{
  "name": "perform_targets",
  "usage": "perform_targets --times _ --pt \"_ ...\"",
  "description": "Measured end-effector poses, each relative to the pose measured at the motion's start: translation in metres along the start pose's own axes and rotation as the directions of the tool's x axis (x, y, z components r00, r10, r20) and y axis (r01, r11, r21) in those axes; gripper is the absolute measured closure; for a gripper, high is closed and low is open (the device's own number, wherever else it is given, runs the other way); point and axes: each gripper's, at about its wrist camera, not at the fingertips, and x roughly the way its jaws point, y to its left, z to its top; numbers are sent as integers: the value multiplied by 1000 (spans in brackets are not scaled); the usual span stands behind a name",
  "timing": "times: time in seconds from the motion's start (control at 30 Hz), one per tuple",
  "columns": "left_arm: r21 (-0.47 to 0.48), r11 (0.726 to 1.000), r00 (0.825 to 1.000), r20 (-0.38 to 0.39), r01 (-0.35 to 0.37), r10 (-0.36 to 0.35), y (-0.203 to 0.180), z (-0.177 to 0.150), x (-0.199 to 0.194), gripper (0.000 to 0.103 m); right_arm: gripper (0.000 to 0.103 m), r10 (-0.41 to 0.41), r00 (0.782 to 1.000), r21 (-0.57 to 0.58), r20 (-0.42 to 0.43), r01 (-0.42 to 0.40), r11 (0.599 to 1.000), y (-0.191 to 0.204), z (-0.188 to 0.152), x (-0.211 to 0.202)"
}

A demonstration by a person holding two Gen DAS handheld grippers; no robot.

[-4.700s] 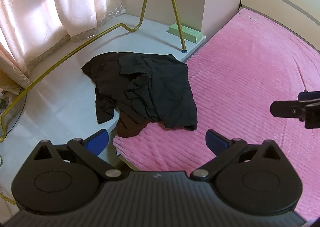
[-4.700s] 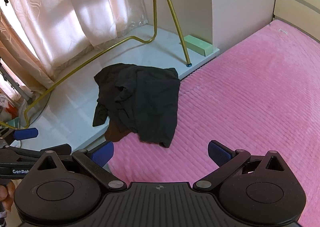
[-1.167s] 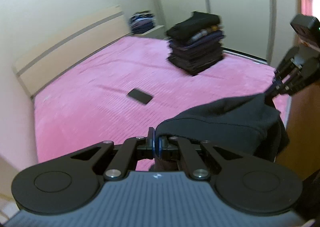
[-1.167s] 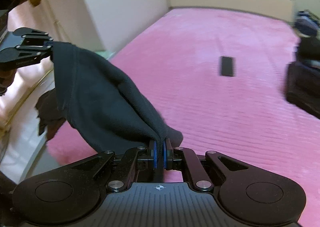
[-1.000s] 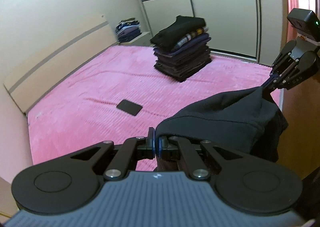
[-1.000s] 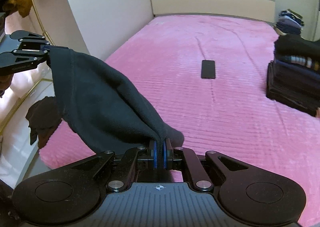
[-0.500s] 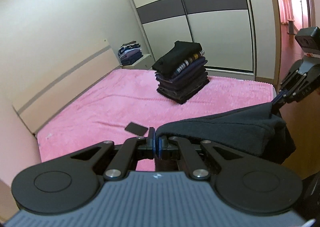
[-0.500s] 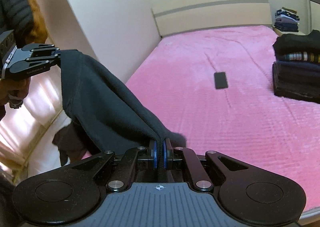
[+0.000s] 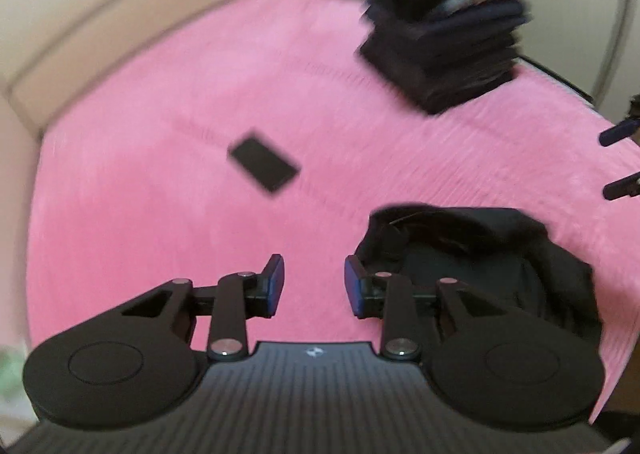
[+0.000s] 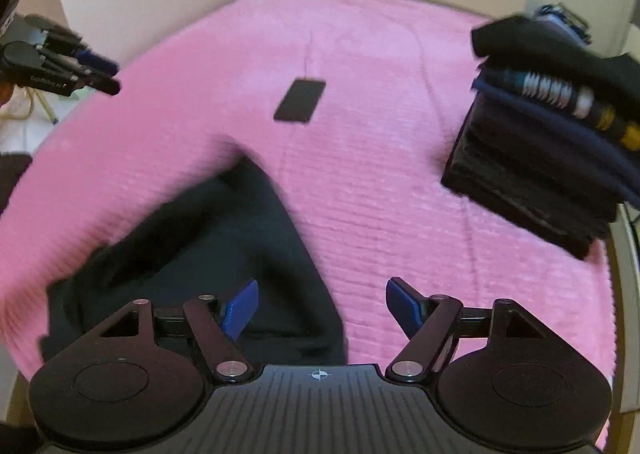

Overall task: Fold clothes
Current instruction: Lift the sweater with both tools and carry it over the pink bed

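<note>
crumpled black fleece garment [image 10: 208,246] lies in a heap near the edge of a pink ribbed bedspread [image 10: 360,194], freed from both claws.

judging by the heap, the step in hand is laying the garment out on the bed before any fold; the next move likely calls for taking hold of its edges and spreading it flat. left gripper [image 9: 314,280] hovers over bare pink cover, its blue-padded jaws opening and part way apart, nothing between them, the garment just beside its right finger. right gripper [image 10: 322,304] has jaws opening wide; the cloth lies under its left finger, but neither pad presses on it. a flat black rectangular phone [image 10: 300,100] lies further up the bed, and a tall stack of dark folded clothes [image 10: 552,126] stands well apart, to the right.
</note>
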Motion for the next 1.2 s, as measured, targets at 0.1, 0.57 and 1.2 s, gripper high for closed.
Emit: perform_targets --times 0.1,0.57,1.2 --pt "-115 993 997 -74 10 -18 5 -28 25 64 29 38 999 40 -38 -37 999 -13 -7 29" --pt "-122 988 965 -233 96 -123 -14 -104 171 54 30 -17 968 192 -249 66 979 -13 -56 156" --pt "-187 980 997 12 -74 77 153 -82 -26 102 102 -264 964 180 25 255 950 -34 41 -13"
